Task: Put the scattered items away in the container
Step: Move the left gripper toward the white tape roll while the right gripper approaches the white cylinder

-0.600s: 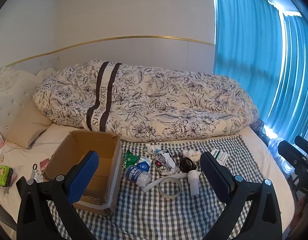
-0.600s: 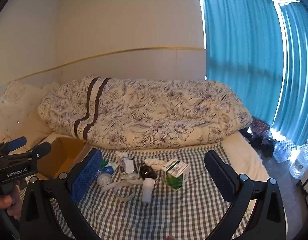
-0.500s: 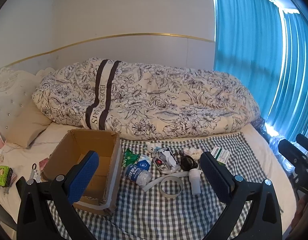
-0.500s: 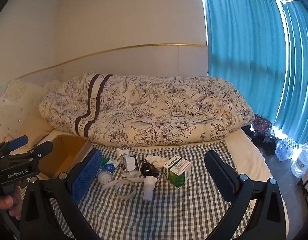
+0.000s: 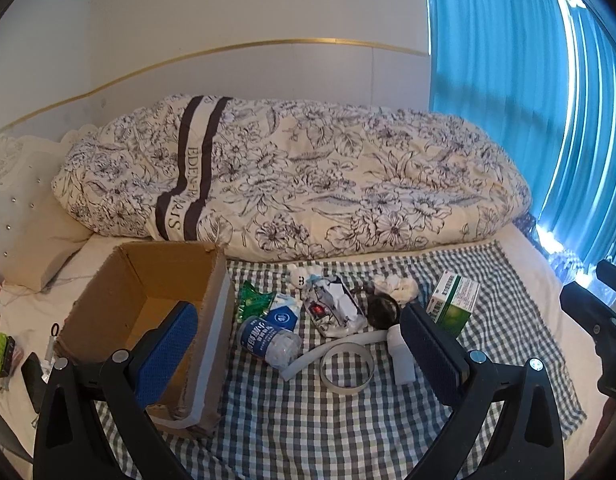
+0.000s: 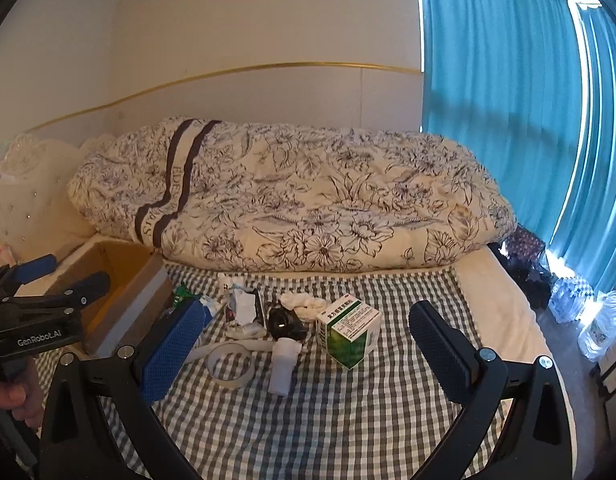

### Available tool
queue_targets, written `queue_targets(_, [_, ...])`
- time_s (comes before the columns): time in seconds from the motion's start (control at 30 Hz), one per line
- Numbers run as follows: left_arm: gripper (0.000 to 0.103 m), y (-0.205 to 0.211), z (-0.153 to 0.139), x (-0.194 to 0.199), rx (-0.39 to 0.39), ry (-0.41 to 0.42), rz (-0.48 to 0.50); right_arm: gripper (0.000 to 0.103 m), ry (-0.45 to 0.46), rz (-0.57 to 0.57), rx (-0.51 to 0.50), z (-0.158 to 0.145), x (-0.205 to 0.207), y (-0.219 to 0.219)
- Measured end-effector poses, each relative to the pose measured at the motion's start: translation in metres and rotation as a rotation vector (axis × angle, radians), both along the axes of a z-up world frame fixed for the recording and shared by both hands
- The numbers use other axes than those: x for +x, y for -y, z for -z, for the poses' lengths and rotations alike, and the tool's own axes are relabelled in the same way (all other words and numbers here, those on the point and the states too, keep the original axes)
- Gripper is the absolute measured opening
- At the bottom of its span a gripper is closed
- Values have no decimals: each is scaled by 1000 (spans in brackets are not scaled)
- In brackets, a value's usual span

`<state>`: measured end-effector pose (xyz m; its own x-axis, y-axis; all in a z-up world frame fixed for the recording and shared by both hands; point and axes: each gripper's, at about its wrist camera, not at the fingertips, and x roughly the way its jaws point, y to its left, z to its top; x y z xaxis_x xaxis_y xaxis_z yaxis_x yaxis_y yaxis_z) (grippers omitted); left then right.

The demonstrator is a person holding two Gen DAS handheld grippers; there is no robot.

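Observation:
An open cardboard box [image 5: 120, 304] [image 6: 108, 272] stands on the bed at the left of a checked cloth [image 5: 347, 420]. Scattered on the cloth are a crushed water bottle [image 5: 270, 342], a green packet [image 5: 254, 300], a tape ring [image 5: 345, 366] [image 6: 230, 364], a white tube [image 6: 284, 364], a green and white carton [image 6: 345, 330] [image 5: 453, 304], a black round item [image 5: 381, 310], a white cloth wad [image 5: 395, 286] and a clear pouch [image 5: 333, 310]. My left gripper [image 5: 300, 356] is open and empty above the box's right wall. My right gripper [image 6: 308, 348] is open and empty above the tube.
A rolled floral duvet [image 5: 292, 184] lies behind the items. A pillow [image 5: 40, 248] and small items lie at the left of the box. Blue curtains [image 6: 527, 120] hang at the right, with bottles and bags on the floor [image 6: 575, 304] below them.
Both grippers have moved forward and tipped down toward the items, which now look larger. Both stay open and empty. Nothing on the cloth has moved.

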<state>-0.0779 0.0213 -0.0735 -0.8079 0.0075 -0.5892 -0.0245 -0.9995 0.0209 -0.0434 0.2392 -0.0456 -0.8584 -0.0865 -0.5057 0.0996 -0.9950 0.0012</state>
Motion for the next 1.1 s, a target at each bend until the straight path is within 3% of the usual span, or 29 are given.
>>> queue_targets(0.33, [103,-9,51,-34,-10,86,13,102,70,-10,-4,39,-31,-6])
queue_targets(0.7, [103,-16,116,-65,-14,207,24,92,174,-16,-10,91,-65,-8])
queue_targets(0.87, [103,-20,142,-74,-13,254,33,80,235,-37,-17,121,-78,-2])
queue_targets(1.1, [102,-18,171,-84,4,301,31,79,280,-47,-26,148,-91,2])
